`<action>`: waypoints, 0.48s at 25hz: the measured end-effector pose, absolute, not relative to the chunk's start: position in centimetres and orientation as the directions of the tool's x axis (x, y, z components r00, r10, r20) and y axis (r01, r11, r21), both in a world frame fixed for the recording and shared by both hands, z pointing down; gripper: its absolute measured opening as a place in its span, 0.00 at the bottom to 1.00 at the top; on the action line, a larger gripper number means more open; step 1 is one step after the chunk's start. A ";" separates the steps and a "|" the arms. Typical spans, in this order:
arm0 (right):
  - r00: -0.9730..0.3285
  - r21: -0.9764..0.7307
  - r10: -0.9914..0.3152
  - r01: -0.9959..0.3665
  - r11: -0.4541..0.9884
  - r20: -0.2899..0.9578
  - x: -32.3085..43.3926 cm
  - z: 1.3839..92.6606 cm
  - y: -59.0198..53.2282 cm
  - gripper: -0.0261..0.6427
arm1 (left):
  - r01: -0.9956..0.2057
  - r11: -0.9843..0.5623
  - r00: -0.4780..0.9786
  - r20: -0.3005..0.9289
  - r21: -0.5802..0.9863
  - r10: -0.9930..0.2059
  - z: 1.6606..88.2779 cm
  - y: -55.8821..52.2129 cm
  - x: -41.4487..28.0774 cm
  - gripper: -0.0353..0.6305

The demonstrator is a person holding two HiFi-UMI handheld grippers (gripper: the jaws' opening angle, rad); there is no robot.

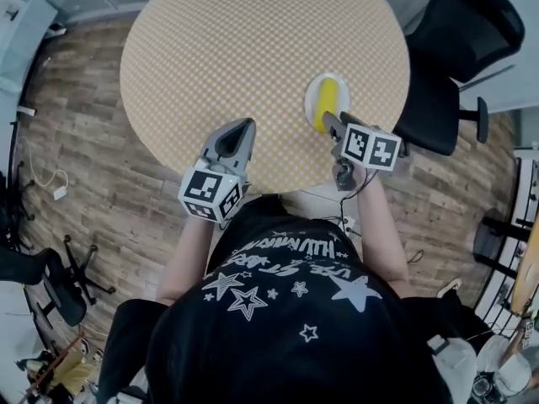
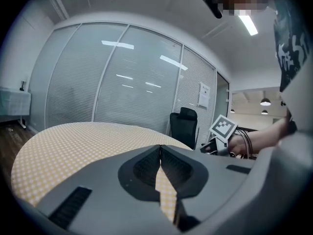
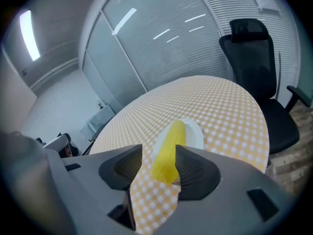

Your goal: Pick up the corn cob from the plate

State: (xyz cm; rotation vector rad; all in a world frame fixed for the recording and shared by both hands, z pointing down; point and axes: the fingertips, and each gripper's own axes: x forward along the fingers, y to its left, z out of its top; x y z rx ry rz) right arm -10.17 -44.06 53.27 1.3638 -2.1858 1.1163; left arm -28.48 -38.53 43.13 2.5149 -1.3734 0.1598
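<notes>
A yellow corn cob (image 1: pixel 327 101) lies lengthwise on a small white plate (image 1: pixel 310 99) at the near right of the round table (image 1: pixel 253 40). My right gripper (image 1: pixel 330 123) reaches over the table's edge to the plate. In the right gripper view the corn cob (image 3: pixel 168 151) has its near end between the jaws of the right gripper (image 3: pixel 159 150), which stand open with a gap on the left side; the plate (image 3: pixel 194 133) shows behind. My left gripper (image 1: pixel 244 127) hovers at the table's near edge, shut and holding nothing, its tips meeting in the left gripper (image 2: pixel 160 148) view.
A yellow checked cloth covers the table (image 2: pixel 73 141). A black office chair (image 1: pixel 455 57) stands close to the table's right side, just beyond the plate. Wood floor surrounds the table; glass partition walls stand behind it. The right gripper's marker cube (image 2: pixel 224 127) shows at right.
</notes>
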 end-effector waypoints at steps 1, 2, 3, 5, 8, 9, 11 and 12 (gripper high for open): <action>-0.473 -0.448 -0.604 -0.870 0.206 0.641 -10.3 53.7 -44.7 0.36 | -0.833 -0.522 0.553 0.225 0.186 -0.802 43.3 -39.0 -28.6 0.06; -0.460 -0.452 -0.604 -0.874 0.180 0.651 -10.3 54.2 -45.4 0.39 | -0.827 -0.530 0.561 0.225 0.188 -0.796 43.5 -39.5 -28.7 0.06; -0.448 -0.452 -0.602 -0.878 0.156 0.661 -10.3 54.6 -46.0 0.40 | -0.822 -0.536 0.568 0.225 0.191 -0.792 43.6 -39.9 -28.9 0.06; -0.422 -0.442 -0.593 -0.889 0.122 0.685 -10.4 55.4 -47.0 0.41 | -0.816 -0.543 0.577 0.223 0.199 -0.786 44.0 -40.8 -29.2 0.06; -0.387 -0.410 -0.567 -0.907 0.094 0.727 -10.6 56.7 -47.8 0.42 | -0.811 -0.546 0.584 0.218 0.211 -0.782 44.3 -41.9 -29.8 0.06; -0.376 -0.398 -0.557 -0.913 0.087 0.741 -10.7 57.2 -48.1 0.43 | -0.810 -0.547 0.584 0.217 0.212 -0.782 44.3 -42.2 -29.9 0.06; -0.345 -0.364 -0.537 -0.928 0.076 0.770 -10.5 58.0 -48.6 0.43 | -0.810 -0.546 0.584 0.214 0.214 -0.783 44.4 -42.9 -30.1 0.06; -0.327 -0.343 -0.528 -0.937 0.071 0.784 -10.4 58.4 -48.9 0.43 | -0.810 -0.545 0.585 0.212 0.218 -0.783 44.4 -43.2 -30.2 0.06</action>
